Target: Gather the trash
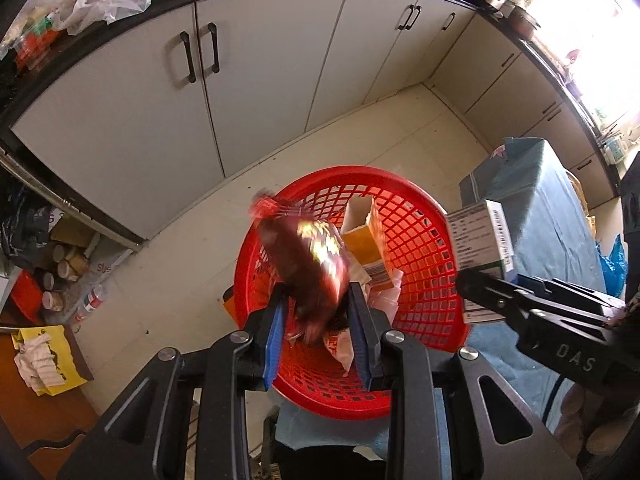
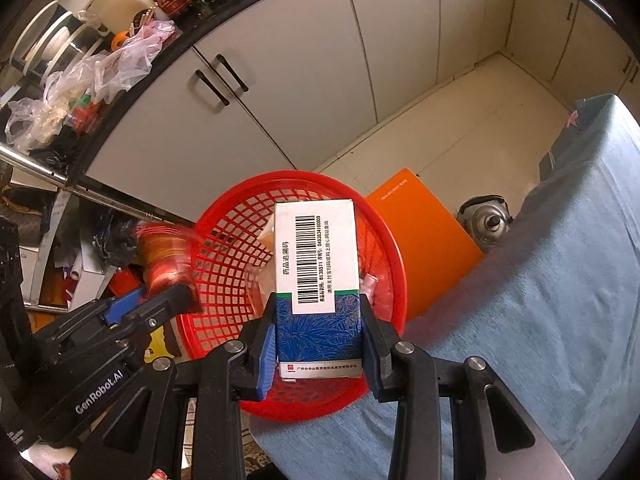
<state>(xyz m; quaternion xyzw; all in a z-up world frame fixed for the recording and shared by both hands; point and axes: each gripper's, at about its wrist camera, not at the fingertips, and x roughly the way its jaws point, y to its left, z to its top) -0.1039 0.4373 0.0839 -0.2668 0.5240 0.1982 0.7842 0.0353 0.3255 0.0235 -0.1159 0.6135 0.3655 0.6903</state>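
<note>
Between my left gripper's (image 1: 316, 312) blue pads a blurred dark-red snack wrapper (image 1: 308, 264) looks pinched, though possibly slipping free; my right gripper (image 2: 318, 336) clamps a medicine box (image 2: 316, 280). Both hang over the red basket (image 1: 432, 280), so release centred, clear of the orange carton (image 1: 362, 240) and the table's blue cloth (image 2: 540, 320).

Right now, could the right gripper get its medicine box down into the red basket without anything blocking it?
Probably yes: the right gripper holds the medicine box above the red basket, whose open top shows no cover.
</note>
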